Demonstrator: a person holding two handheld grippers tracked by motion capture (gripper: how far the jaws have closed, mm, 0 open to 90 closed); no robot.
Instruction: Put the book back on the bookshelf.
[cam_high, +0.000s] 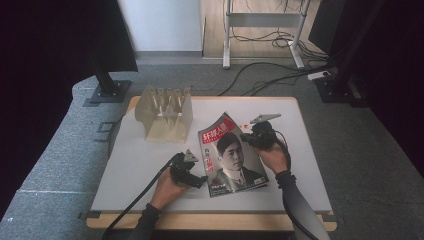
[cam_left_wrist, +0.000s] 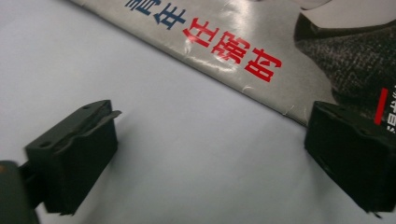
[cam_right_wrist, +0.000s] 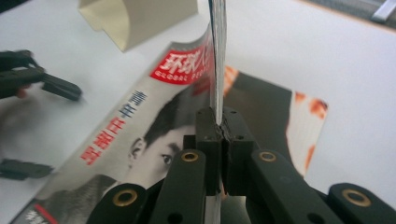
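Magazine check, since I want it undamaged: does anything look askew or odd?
The magazine lies askew on the table, its right edge lifted and bowed where the right gripper pinches it. The left gripper is open beside its cover.

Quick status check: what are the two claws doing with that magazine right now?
Right claw shut on the magazine edge, lifting it. Left claw open at the opposite edge, one jaw over the cover's corner. Beige file rack behind, out of the way.
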